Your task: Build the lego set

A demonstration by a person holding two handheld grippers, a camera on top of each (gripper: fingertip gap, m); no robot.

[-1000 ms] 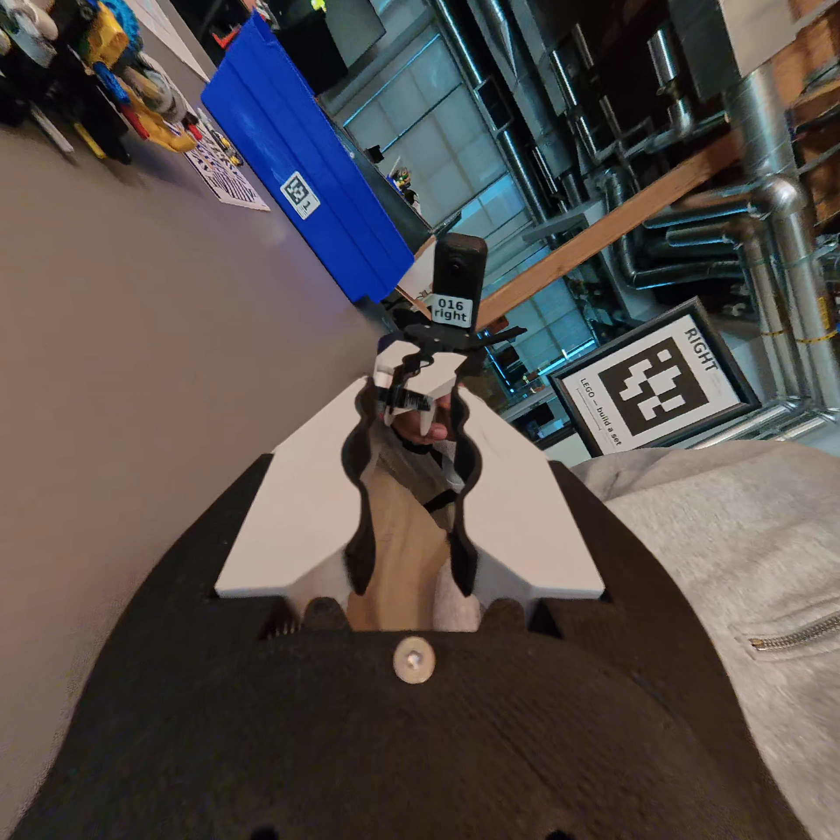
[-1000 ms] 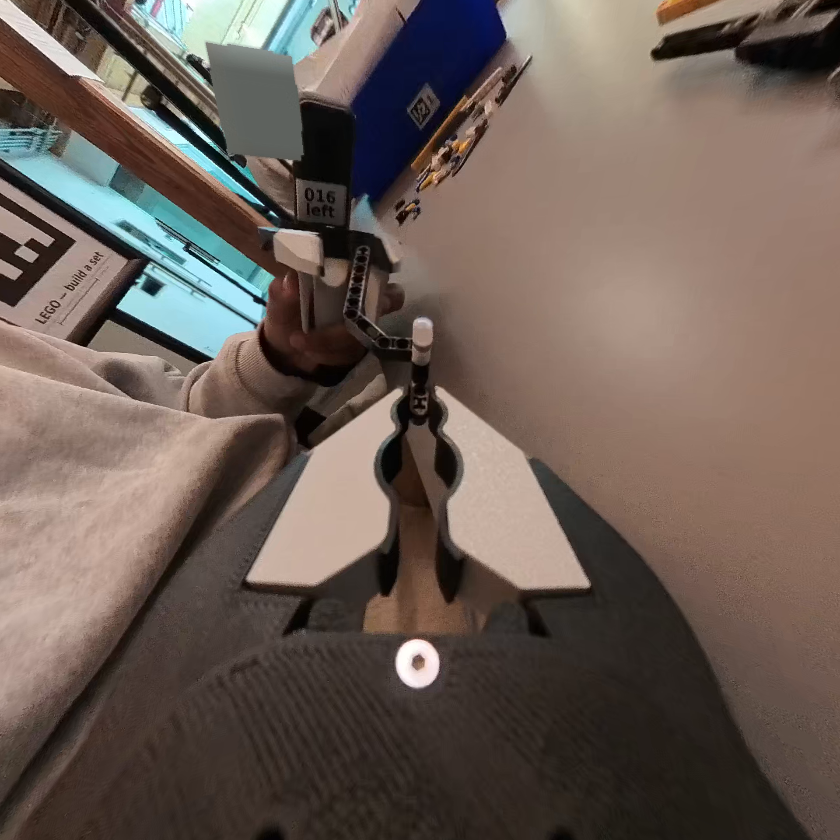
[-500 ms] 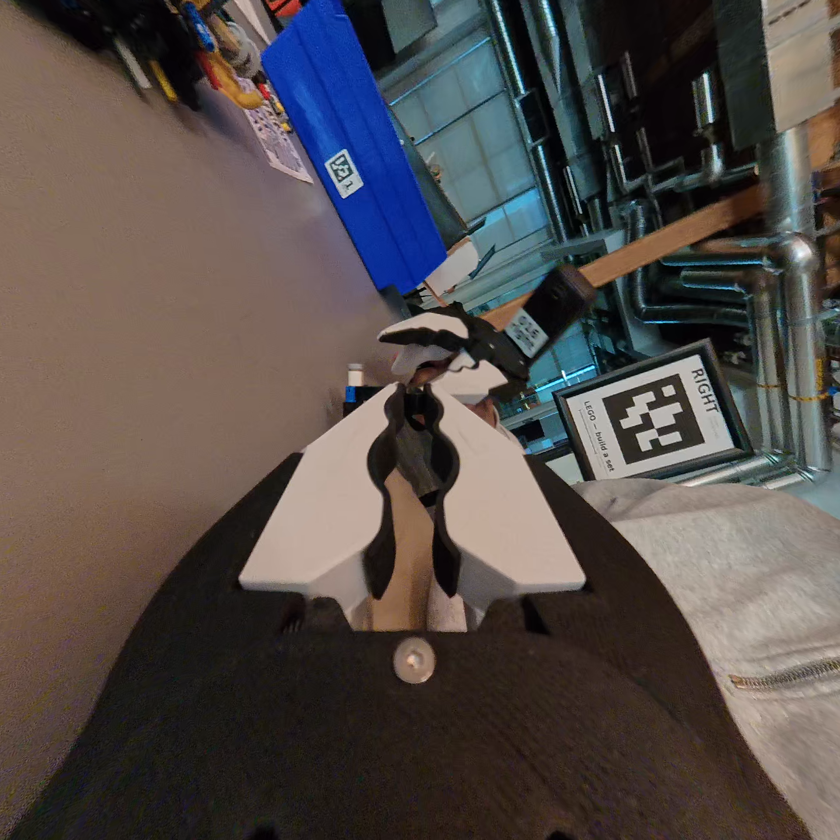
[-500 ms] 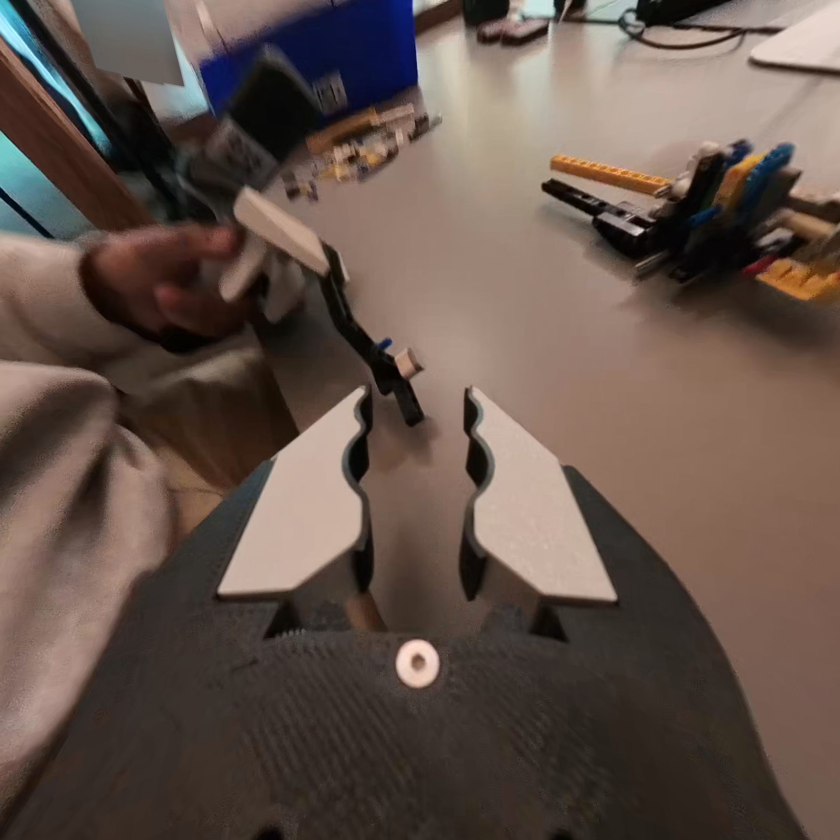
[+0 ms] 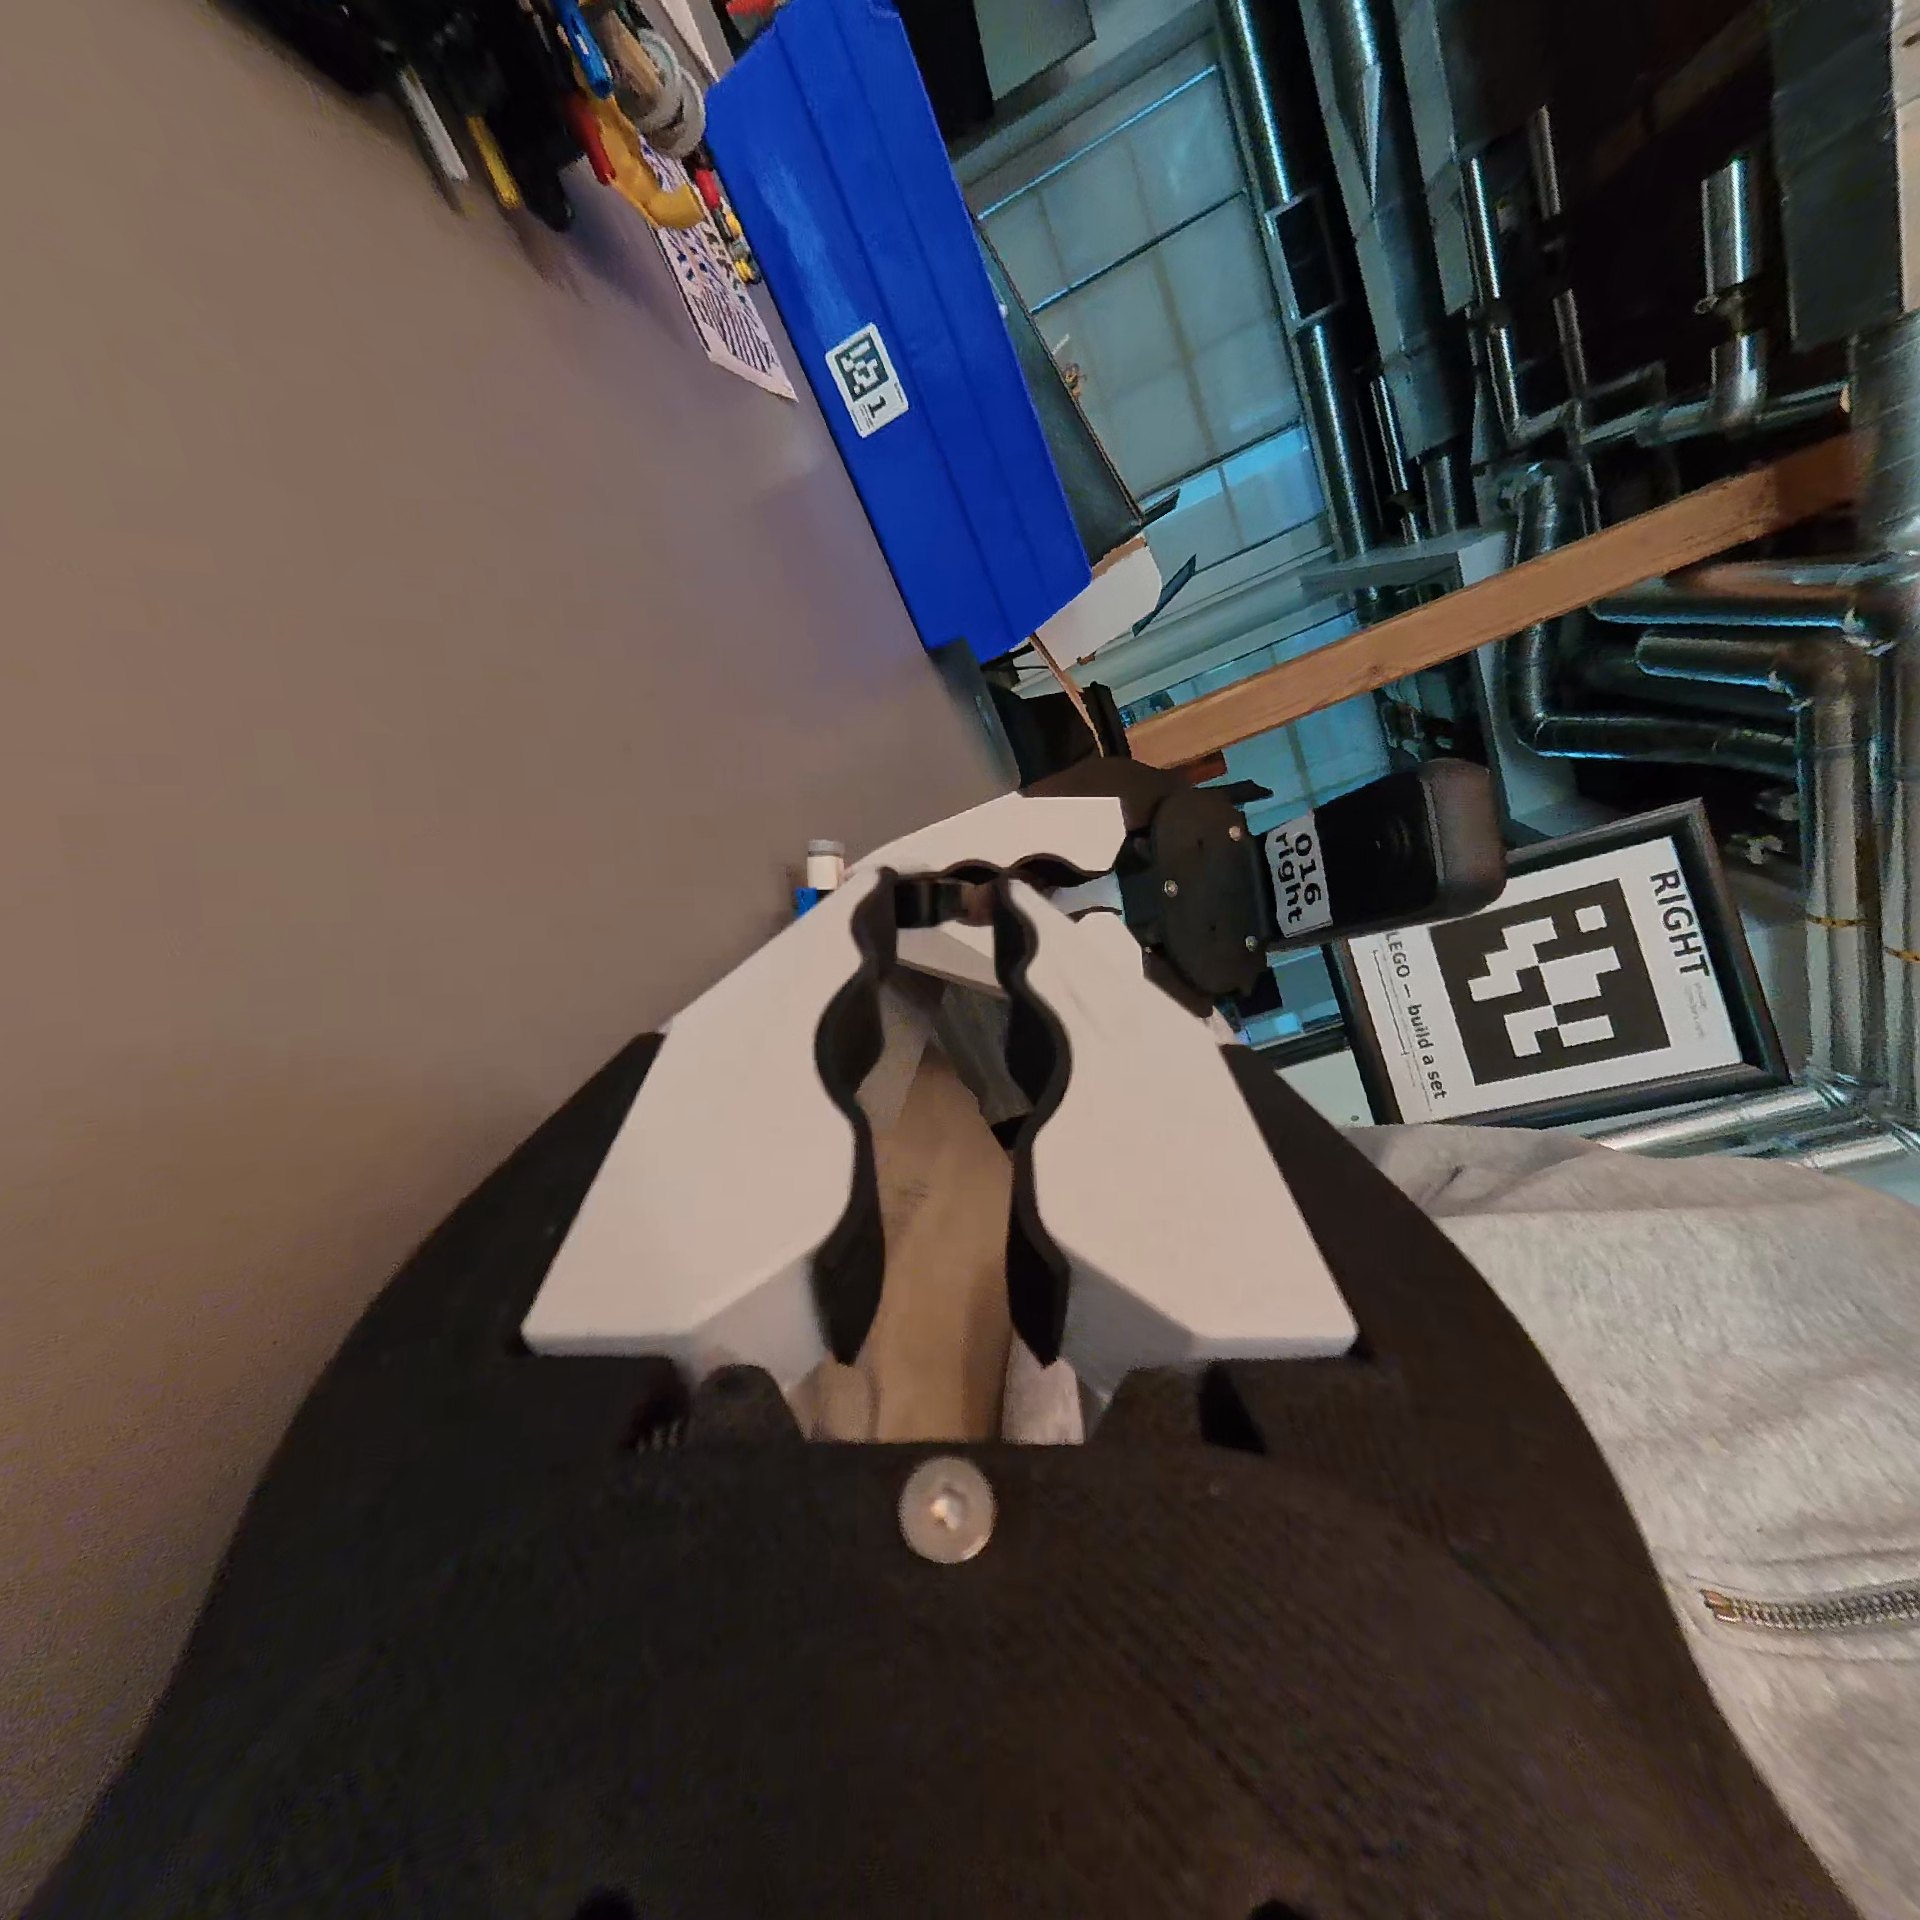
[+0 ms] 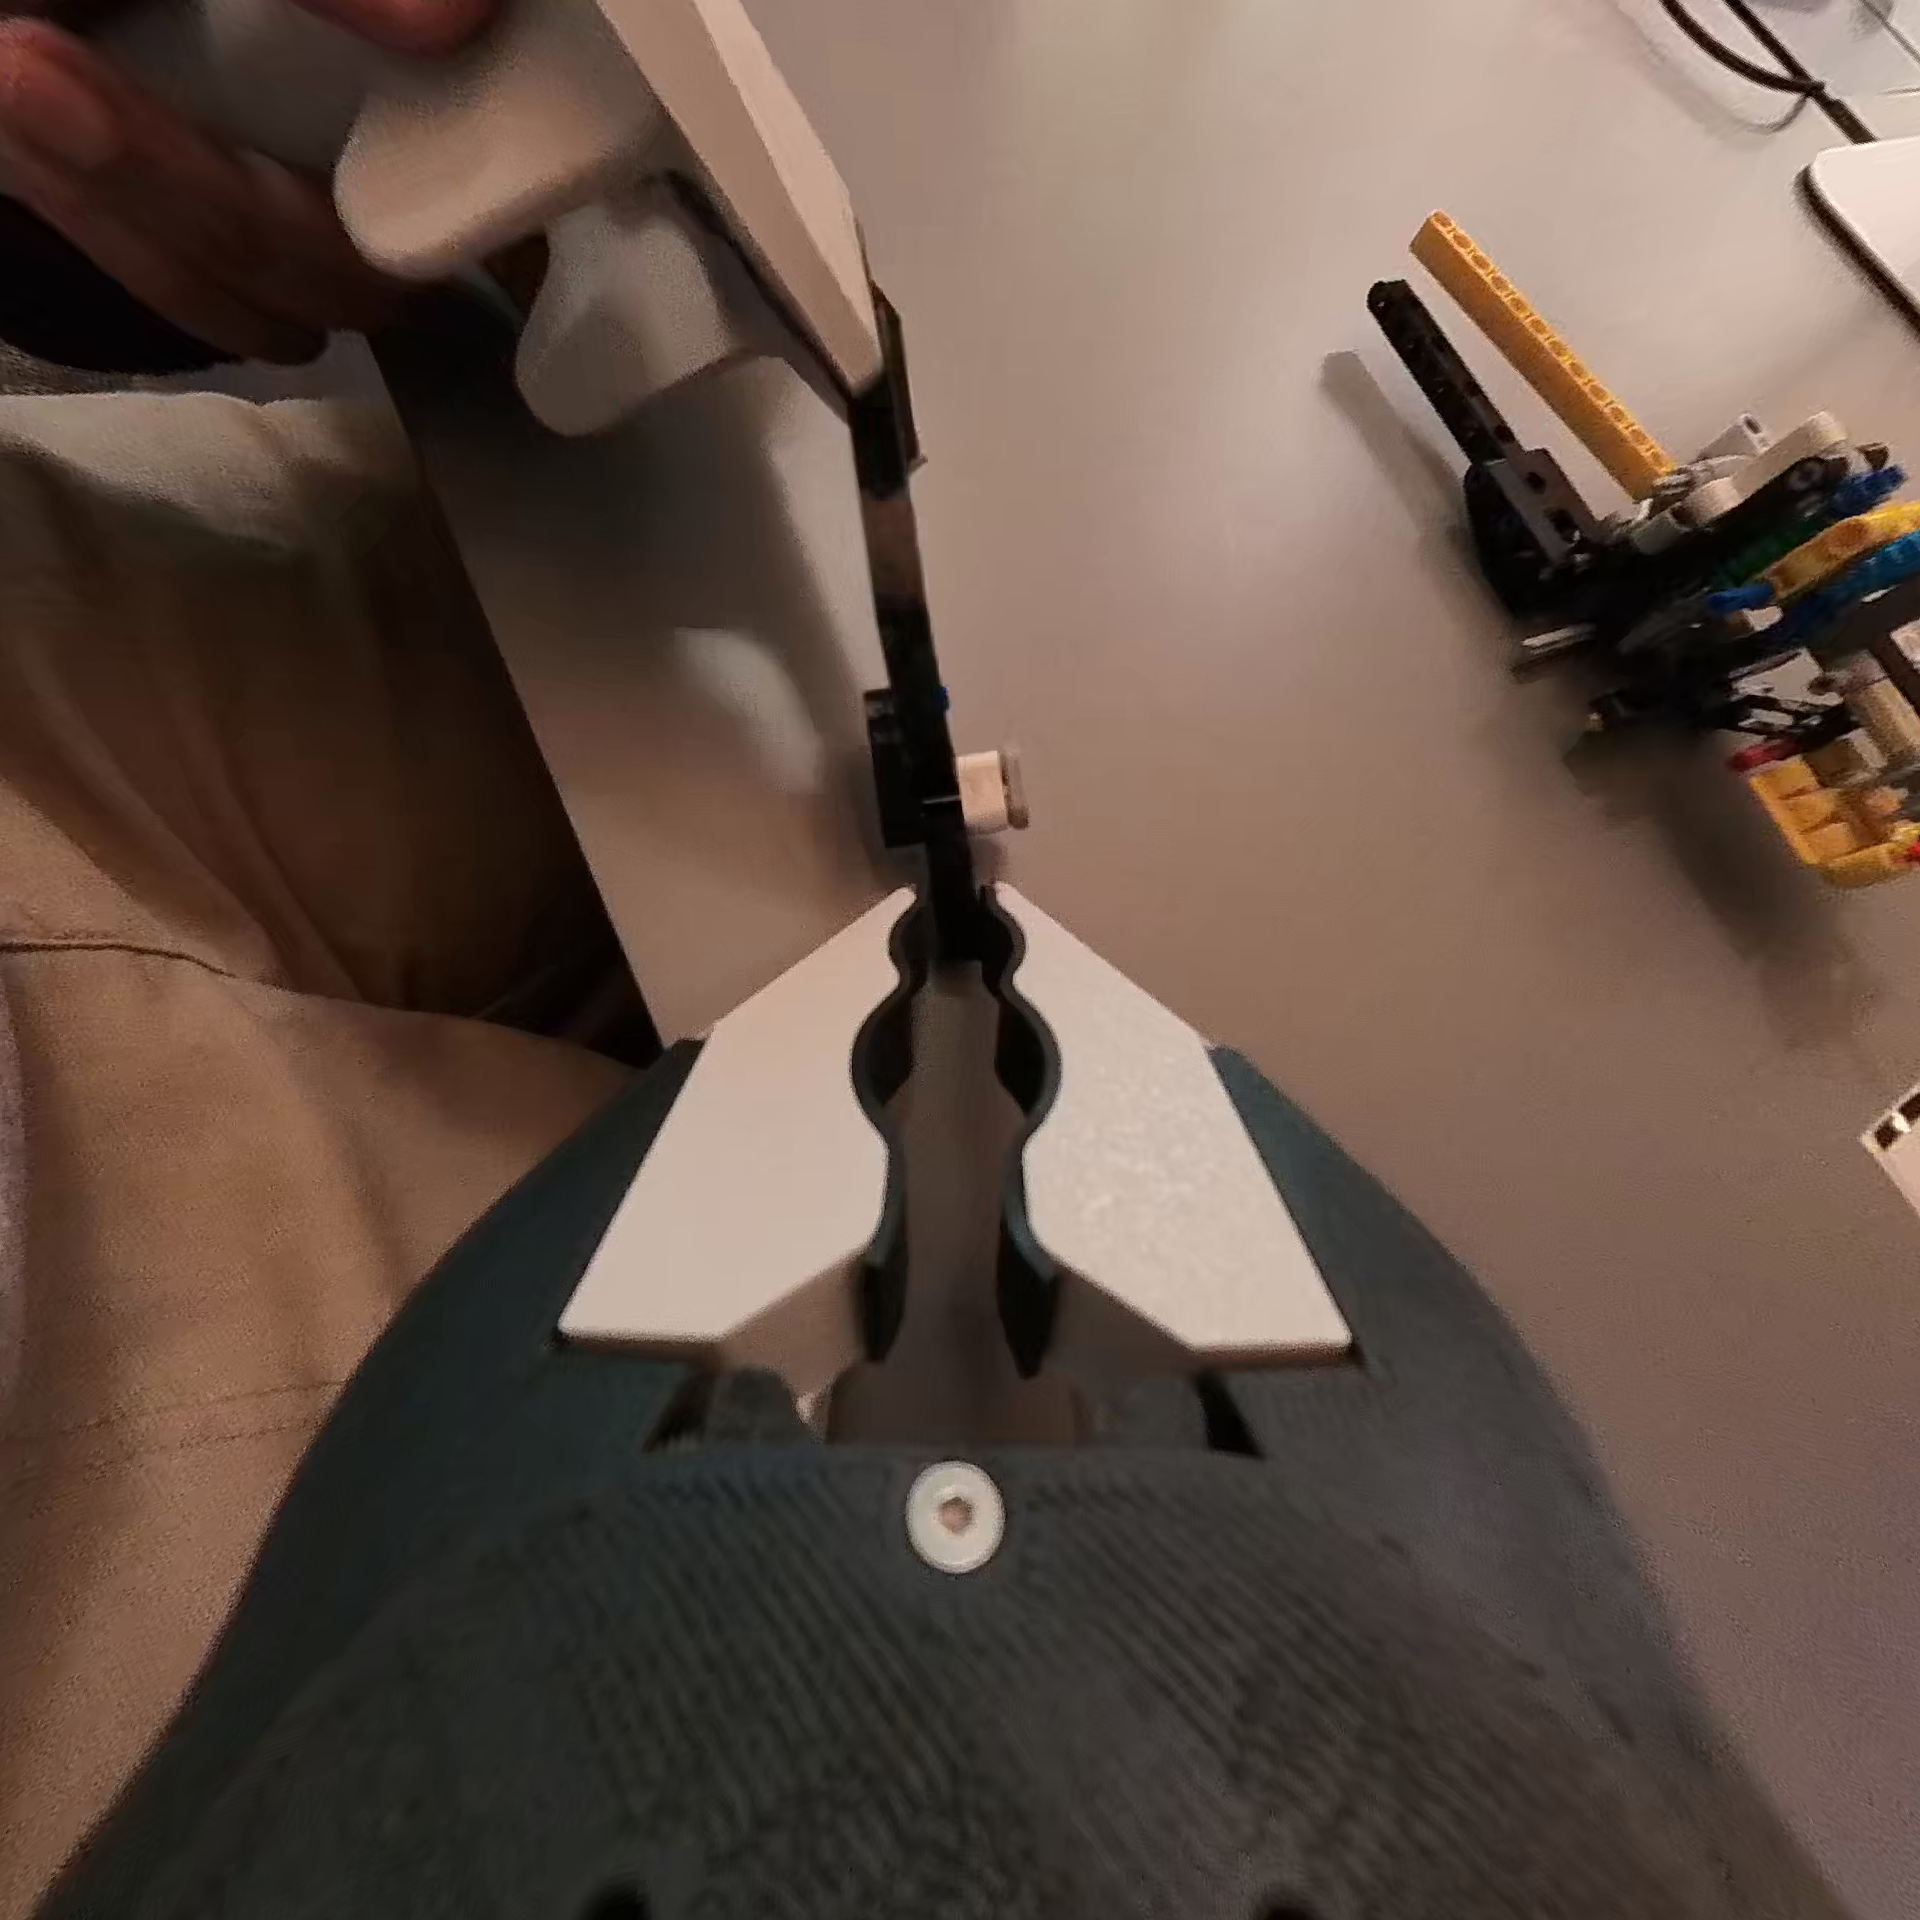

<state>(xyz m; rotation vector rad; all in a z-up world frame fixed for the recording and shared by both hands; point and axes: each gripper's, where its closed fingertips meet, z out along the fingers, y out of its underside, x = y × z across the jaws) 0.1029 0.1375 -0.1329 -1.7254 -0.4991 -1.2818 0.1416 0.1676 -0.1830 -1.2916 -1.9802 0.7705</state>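
A black lego beam (image 6: 906, 623) with a white pin (image 6: 987, 792) on its side is held between both grippers above the grey table (image 6: 1247, 727). My right gripper (image 6: 956, 920) is shut on the beam's near end. My left gripper (image 6: 868, 343), held by a hand (image 6: 156, 177), is shut on its far end. In the left wrist view my left gripper (image 5: 940, 899) is closed at its tips, with the white pin (image 5: 824, 862) just beyond them. The right gripper's camera body (image 5: 1371, 862) is close behind. The beam is mostly hidden there.
A partly built multicoloured lego model (image 6: 1714, 592) with a yellow beam (image 6: 1527, 343) lies on the table to the right. A blue bin (image 5: 883, 312), a patterned sheet (image 5: 727, 312) and a framed sign (image 5: 1538, 987) stand farther off. A grey sleeve (image 5: 1662, 1403) is near. The gap from one gripper's tips to the other's is roughly 8 centimetres.
Half a second ago my right gripper was open, away from the beam. It has come back and shut on the beam's near end. The left gripper has kept hold of it.
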